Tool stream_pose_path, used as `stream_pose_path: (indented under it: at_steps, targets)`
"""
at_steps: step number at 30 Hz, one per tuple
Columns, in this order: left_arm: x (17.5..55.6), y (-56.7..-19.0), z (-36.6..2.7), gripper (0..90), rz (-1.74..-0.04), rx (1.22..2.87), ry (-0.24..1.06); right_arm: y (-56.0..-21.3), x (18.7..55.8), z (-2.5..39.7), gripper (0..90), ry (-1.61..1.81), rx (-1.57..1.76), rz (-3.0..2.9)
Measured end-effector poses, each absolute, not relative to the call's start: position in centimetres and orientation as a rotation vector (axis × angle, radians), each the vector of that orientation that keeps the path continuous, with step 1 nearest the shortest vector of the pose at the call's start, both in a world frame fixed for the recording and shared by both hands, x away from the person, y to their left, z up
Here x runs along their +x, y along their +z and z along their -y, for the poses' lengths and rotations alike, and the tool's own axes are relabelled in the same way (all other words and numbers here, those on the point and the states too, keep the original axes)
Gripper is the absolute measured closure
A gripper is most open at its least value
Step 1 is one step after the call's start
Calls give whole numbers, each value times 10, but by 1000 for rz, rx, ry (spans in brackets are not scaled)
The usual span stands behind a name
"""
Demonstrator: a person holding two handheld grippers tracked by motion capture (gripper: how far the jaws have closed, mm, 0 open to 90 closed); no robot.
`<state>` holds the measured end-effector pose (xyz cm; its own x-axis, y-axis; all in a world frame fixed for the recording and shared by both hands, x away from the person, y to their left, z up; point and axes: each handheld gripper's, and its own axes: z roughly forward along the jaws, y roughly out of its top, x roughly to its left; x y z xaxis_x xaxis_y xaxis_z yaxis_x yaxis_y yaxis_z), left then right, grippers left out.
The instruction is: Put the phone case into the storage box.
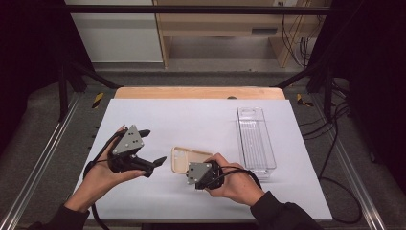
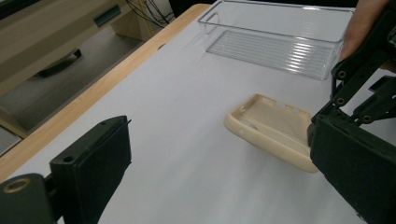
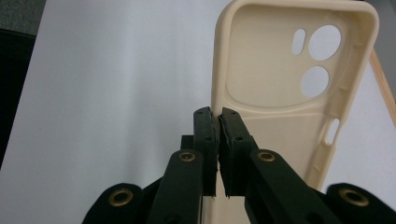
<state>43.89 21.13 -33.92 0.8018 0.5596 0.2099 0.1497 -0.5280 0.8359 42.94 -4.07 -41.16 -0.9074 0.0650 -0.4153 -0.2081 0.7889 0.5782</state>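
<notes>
While the person's left hand (image 1: 98,175) rests low at the sheet's left, the left gripper (image 1: 152,149) points rightward above the white sheet (image 1: 191,120), jaws spread wide, nothing between them. At centre lies the cream phone case (image 1: 181,159), hollow side up, its near end lifted off the sheet in the left gripper view. The right gripper (image 3: 218,122) is pinched tight on the case's side wall. The right gripper view shows round camera cutouts at the case's far end. A clear plastic tray (image 1: 256,143) stands right of the case, apart from it.
</notes>
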Motion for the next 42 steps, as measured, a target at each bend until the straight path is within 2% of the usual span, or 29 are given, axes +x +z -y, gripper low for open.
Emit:
stream_pose_path:
  at_steps: [19, 26, 42]
  targets:
    - [427, -353, -229, 46, -720, 1900, 696, -402, 439, 49, 864, 944, 88, -2465]
    - [422, -374, -237, 48, -789, 1827, 700, -397, 449, 52, 864, 1019, 215, -2427]
    - [419, -414, -245, 53, -858, 1794, 736, -384, 468, 72, 865, 1200, 451, -2331]
